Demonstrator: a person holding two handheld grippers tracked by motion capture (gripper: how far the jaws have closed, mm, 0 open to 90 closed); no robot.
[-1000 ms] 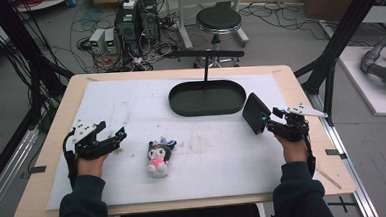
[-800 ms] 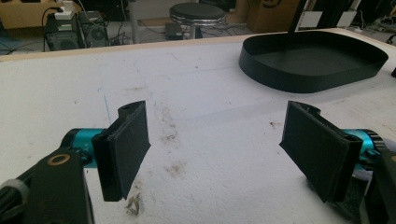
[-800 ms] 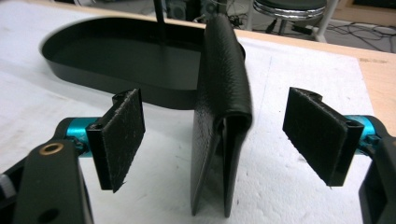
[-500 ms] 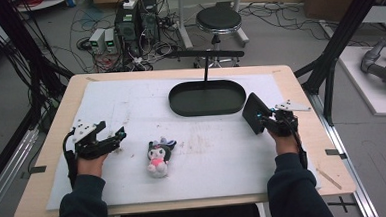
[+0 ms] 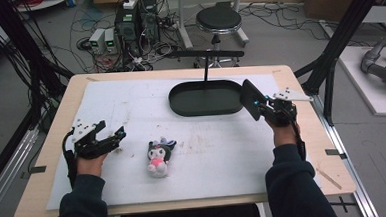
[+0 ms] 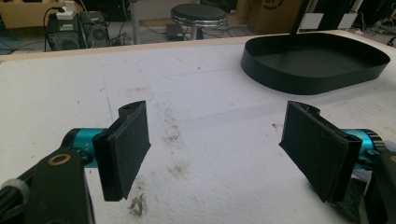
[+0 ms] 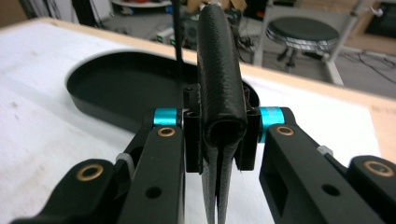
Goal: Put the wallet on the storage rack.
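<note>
My right gripper hovers at the right of the table, beside the right end of the black oval tray. Its jaws have just been closing and now pinch a black folded leather case, held upright on its edge. In the right gripper view the case stands squeezed between the pads of that gripper, with the tray behind it. My left gripper rests at the left of the table, open, nothing between its fingers. A small plush toy lies to its right.
A white mat with dirty smudges covers the wooden table. A black T-shaped stand rises behind the tray. A stool and computer boxes with cables stand on the floor beyond the far edge.
The right gripper has closed on the black case and moved it up and slightly toward the tray. The left gripper and the plush toy have stayed where they were.
</note>
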